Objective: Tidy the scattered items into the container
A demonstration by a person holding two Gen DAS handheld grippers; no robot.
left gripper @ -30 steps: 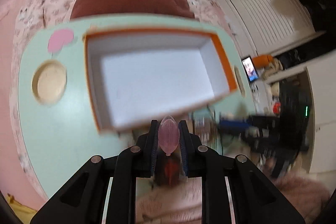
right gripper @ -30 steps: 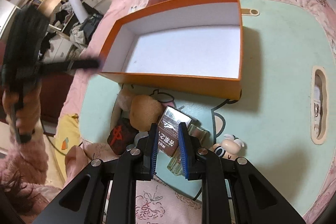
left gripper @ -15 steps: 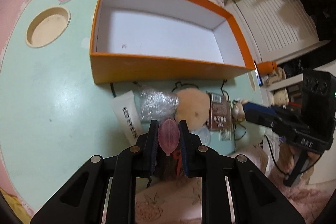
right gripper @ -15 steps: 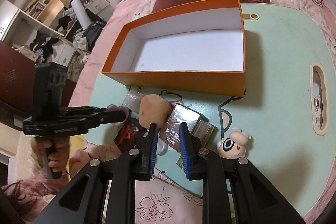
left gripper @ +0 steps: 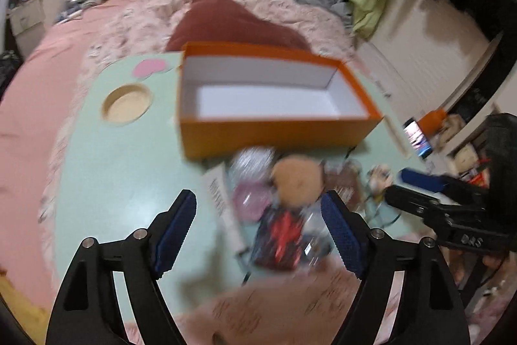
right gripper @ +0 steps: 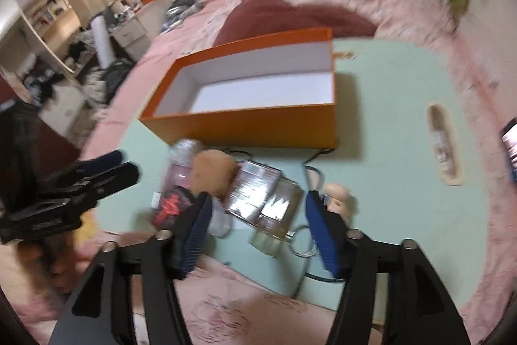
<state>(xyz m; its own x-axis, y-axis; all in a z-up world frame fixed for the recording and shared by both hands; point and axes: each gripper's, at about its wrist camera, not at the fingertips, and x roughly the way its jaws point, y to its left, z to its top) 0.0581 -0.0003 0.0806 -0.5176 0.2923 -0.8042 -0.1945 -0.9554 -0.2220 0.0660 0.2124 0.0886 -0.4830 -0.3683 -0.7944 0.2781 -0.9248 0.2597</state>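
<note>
Left gripper (left gripper: 258, 222) now spread wide, pink oval trinket (left gripper: 252, 202) dropped, lying blurry on mint green table (left gripper: 106, 177) between its fingers, right gripper (right gripper: 257, 222) gone wide too, brown carton (right gripper: 250, 189) ahead between fingers, empty orange cardboard box (right gripper: 258, 122) beyond.

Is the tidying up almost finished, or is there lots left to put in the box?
Lots left. The orange box looks empty inside, so nothing seems put away yet. Neither gripper holds anything: the left gripper and right gripper are both open. Waiting in front of the box on the green table are the fuzzy brown ball, brown packet, little pig figure and more.
</note>
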